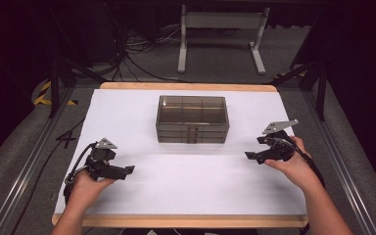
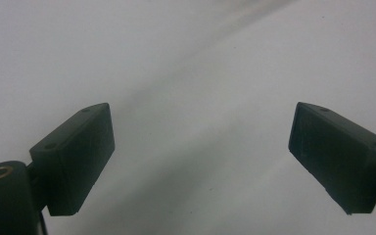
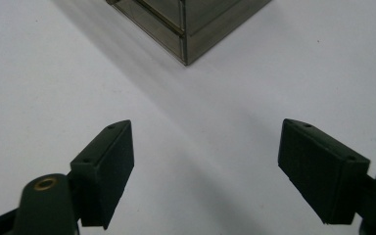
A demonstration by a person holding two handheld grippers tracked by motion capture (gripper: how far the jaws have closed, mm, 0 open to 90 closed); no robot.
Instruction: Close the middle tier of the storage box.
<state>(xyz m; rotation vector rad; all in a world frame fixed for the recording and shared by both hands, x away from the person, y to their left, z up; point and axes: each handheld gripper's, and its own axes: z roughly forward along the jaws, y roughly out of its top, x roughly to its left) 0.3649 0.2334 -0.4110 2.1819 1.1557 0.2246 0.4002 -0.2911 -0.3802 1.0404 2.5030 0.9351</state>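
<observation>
We find the left gripper (image 1: 127,170) with its jaws standing wide apart and nothing between them; in the left gripper view its fingers (image 2: 76,159) frame bare white table cover. The right gripper (image 1: 251,155) is likewise spread and holds nothing, its fingers (image 3: 105,171) pointing toward a near corner of the drawer box (image 3: 191,24). Taking that drawer box (image 1: 192,119) as our landmark: the left gripper sits well to its near left, the right gripper to its near right, both clear of it and neither touching. The box stands upright at the middle of the white table cover (image 1: 186,181), slightly toward the far edge. It is smoky, translucent, and we judge it rigid plastic, light, smooth-walled and liable to slide or crack under a hard squeeze. The small handles (image 1: 192,134) at the centre of the drawer fronts look the best place to take hold, with the other gripper steadying a side wall. The top level is divided into compartments; we see nothing in them, though the tint leaves the lower drawers' contents unclear.
</observation>
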